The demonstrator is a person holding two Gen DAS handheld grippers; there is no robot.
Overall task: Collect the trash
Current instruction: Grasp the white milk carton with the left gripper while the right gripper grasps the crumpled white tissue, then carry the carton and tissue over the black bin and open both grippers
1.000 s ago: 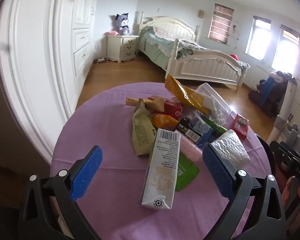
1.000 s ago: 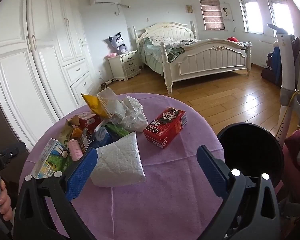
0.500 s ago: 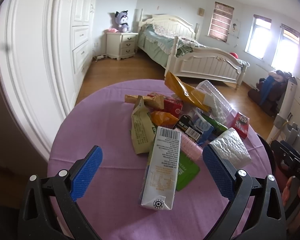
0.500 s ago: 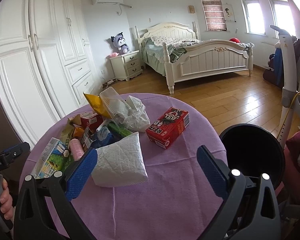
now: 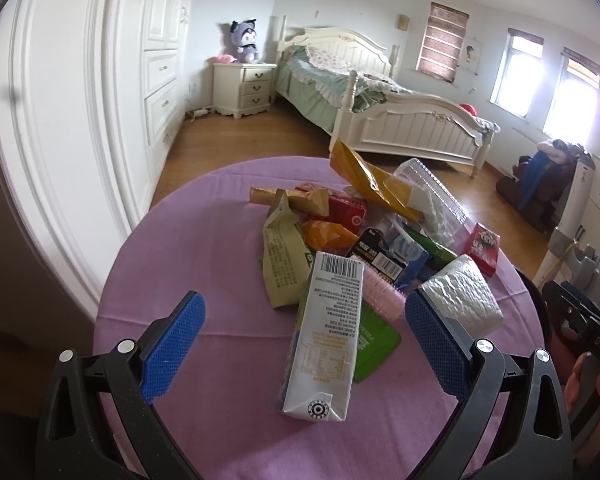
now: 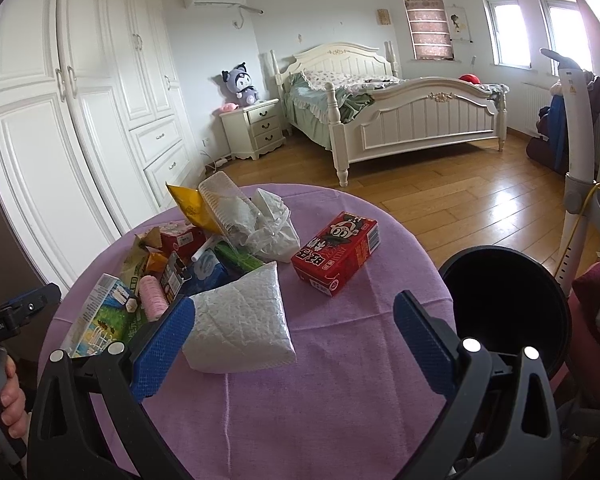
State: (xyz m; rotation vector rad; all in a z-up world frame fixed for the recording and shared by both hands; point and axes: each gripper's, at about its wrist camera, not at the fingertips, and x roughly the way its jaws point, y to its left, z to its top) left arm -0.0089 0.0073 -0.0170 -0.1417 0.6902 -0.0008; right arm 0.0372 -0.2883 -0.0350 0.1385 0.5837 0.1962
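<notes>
On the round table with the purple cloth (image 5: 204, 240), going left to right: the left gripper (image 5: 304, 344) has its blue-padded jaws spread wide and holding nothing, hovering over the near edge; right between them lies a tall white drink carton with a barcode (image 5: 326, 340), flat on its side, near end pointing at the camera; under it peeks a flat green wrapper (image 5: 374, 344), and a pink ribbed roller (image 5: 380, 294) sits just beside it; behind that is the heap of wrappers, with a khaki paper snack bag (image 5: 282, 256) on its left and a yellow foil bag (image 5: 364, 176) sticking up at the far side. Next, a folded white paper towel (image 6: 240, 320) is touching the left pad of the right gripper (image 6: 296, 348), which is also wide apart and empty; a red cartoon-printed box (image 6: 336, 252) sits apart, farther right; a round black bin (image 6: 504, 308) stands off the table's right edge.
</notes>
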